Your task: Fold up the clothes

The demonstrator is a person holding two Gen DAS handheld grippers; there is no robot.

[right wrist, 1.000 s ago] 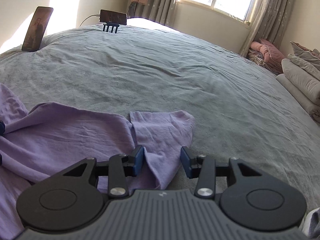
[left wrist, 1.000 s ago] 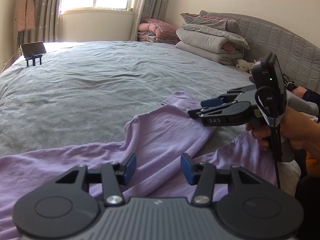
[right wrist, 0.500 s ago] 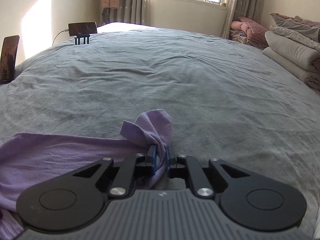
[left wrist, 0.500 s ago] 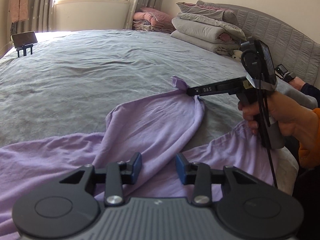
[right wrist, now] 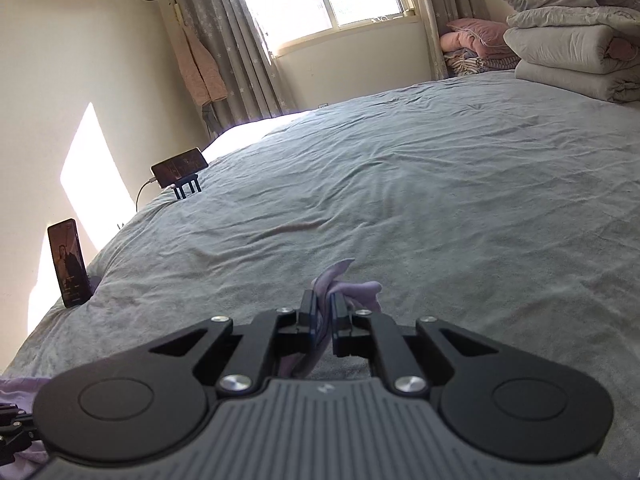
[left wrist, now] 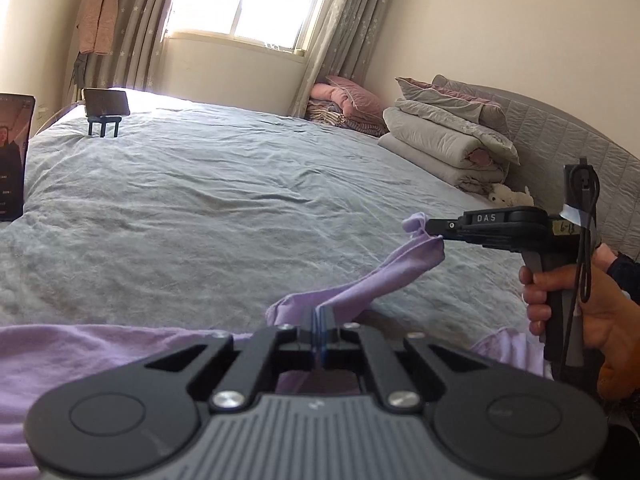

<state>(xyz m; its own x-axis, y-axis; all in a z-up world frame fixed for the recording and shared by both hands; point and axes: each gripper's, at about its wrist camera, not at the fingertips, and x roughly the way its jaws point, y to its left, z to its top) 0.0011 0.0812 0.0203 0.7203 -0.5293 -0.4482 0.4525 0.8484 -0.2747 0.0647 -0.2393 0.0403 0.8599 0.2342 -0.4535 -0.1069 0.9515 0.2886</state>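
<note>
A wide bed (left wrist: 200,208) with a grey cover fills both views. A lilac garment (left wrist: 384,276) lies at its near edge, mostly flat, with one part lifted off the cover. The left gripper (left wrist: 319,334), whose jaws have just been closing, is clamped on a fold of the cloth. The right gripper (left wrist: 434,230), held in a hand (left wrist: 580,316), pinches the garment's far tip (a small tuft pokes past its closed jaws), and a band of fabric stretches between the two. The step looks like the pick-up before a first fold. Next, both ends likely need raising together, kept taut, then carrying over the flat part.
</note>
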